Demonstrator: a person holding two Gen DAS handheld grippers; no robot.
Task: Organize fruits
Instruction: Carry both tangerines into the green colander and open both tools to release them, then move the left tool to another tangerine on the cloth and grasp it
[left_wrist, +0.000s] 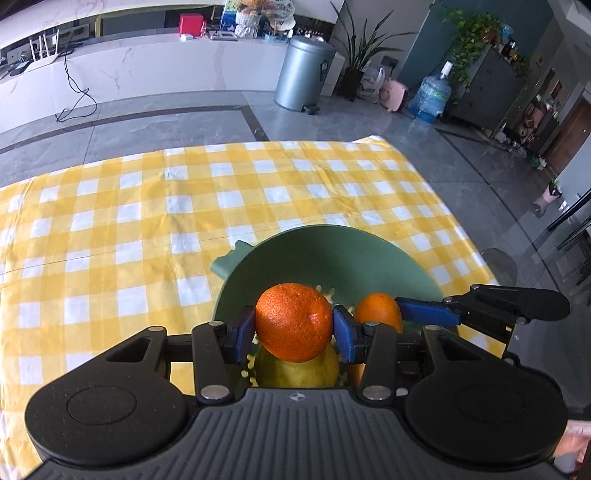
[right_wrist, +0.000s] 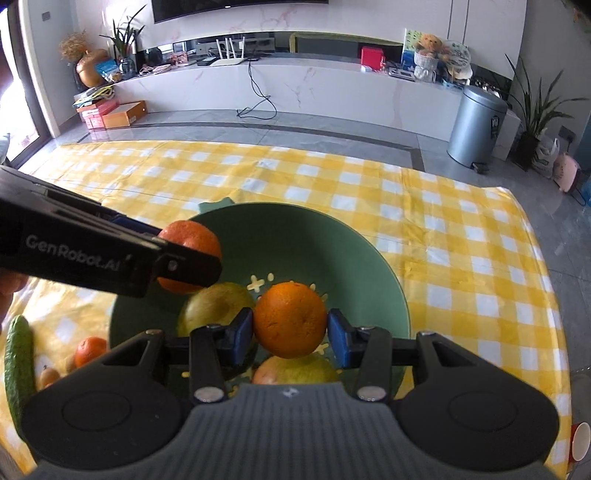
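Left gripper (left_wrist: 294, 329): black two-finger tool with blue pads, pointing steeply downward; its jaws are closed on a round, deep-orange, pebbly-skinned tangerine (left_wrist: 293, 321), one pad pressed to each side of the fruit.
Left gripper, seen from the right wrist: it enters from the left edge as a black body with white lettering, the same fruit at its tip.
Right gripper (right_wrist: 290, 334): same black tool with blue pads, also tilted steeply down; its jaws clamp a round, lighter orange citrus fruit (right_wrist: 290, 319) at both sides.
Spacing: the two tools sit near each other, side by side, not touching.
Hand (left_wrist: 576, 445): a blurred sliver shows at the lower right edge of the left wrist view.
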